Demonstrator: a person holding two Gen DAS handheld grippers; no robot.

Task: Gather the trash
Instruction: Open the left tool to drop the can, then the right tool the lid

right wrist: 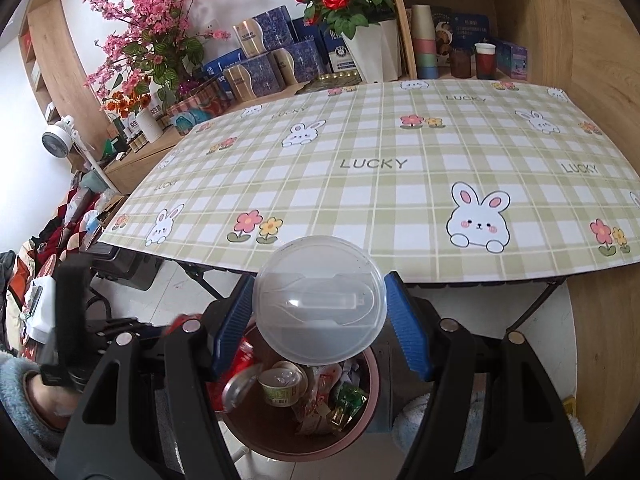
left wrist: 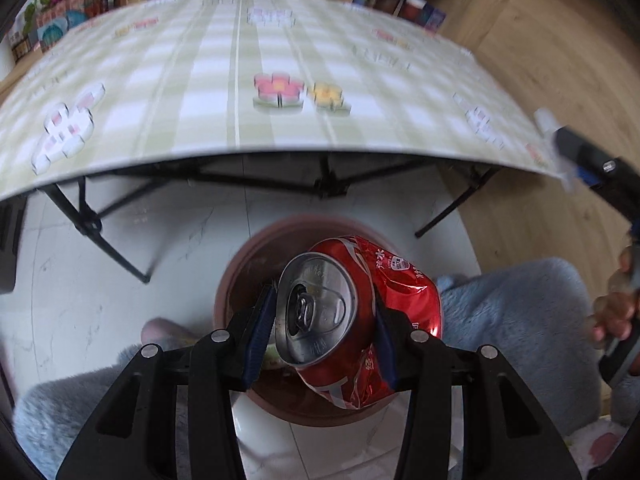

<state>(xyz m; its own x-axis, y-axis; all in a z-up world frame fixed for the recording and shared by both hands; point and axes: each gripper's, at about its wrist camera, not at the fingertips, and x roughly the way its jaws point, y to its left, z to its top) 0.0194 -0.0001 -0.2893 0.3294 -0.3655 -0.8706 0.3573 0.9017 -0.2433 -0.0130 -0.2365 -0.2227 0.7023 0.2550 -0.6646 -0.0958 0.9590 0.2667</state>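
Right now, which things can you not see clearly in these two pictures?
- Left wrist view: bin contents, hidden by the crushed red can in the left claw.
- Left wrist view: tablecloth print, blurred.
- Right wrist view: bin's near rim, covered by the clear lid in the right claw.

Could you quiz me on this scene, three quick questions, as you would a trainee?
1. True or false: the left gripper holds a crushed red can.
2. What is clamped between the right gripper's fingers? A) a paper cup B) a clear plastic lid C) a spoon
3. Fill in: both items are held above a brown ____ that already contains trash.

Key:
1. True; the can is squeezed between the fingers.
2. B, the clear plastic lid.
3. Bin; a small green cup and wrappers lie inside.
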